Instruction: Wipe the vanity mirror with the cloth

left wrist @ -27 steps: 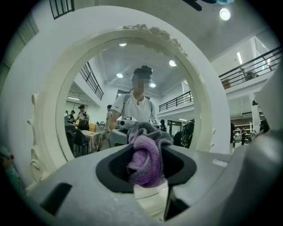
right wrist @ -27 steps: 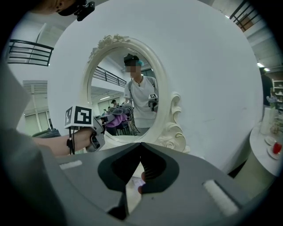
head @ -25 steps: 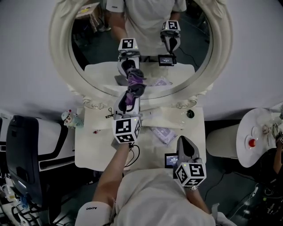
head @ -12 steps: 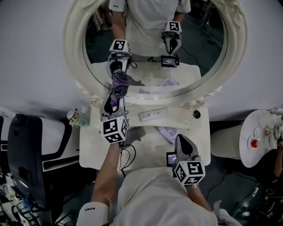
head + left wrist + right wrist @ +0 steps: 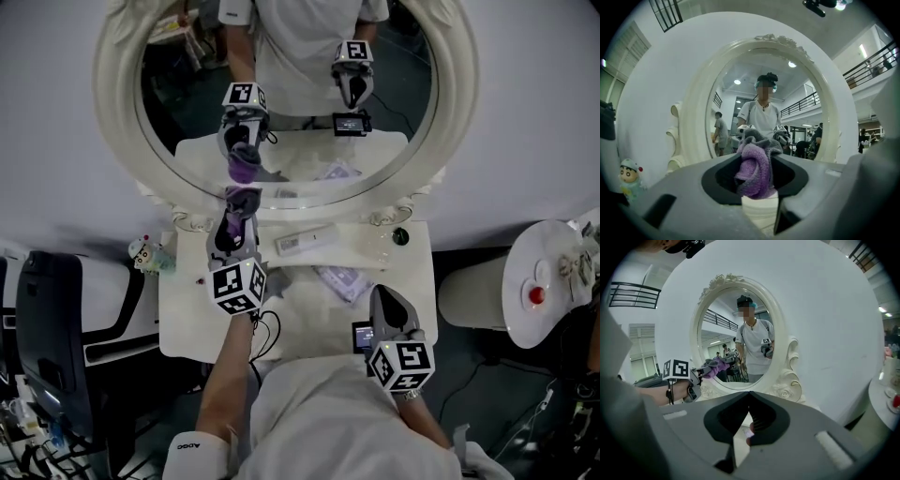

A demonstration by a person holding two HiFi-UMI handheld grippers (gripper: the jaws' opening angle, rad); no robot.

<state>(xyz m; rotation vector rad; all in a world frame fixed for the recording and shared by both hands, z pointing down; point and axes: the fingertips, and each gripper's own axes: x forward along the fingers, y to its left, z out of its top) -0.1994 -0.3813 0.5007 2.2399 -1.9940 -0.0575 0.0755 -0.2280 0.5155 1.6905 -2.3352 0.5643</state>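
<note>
L gripper (image 5: 236,212) jaws clamped on cloth (image 5: 242,198), cloth against lower-left glass of mirror (image 5: 187,103), just above frame (image 5: 117,103) bottom edge.
Glass above and right of cloth is open. R gripper (image 5: 386,302) jaws closed, empty, over table (image 5: 183,319) front edge, well apart from mirror. Head view shows 1 flat box (image 5: 305,241) and 1 purple packet (image 5: 339,279); L gripper view doesn't. 2 grippers, 1 cloth.

The white vanity table (image 5: 187,319) carries a white box (image 5: 307,241), a purple packet (image 5: 339,279) and a small dark object (image 5: 401,236).
</note>
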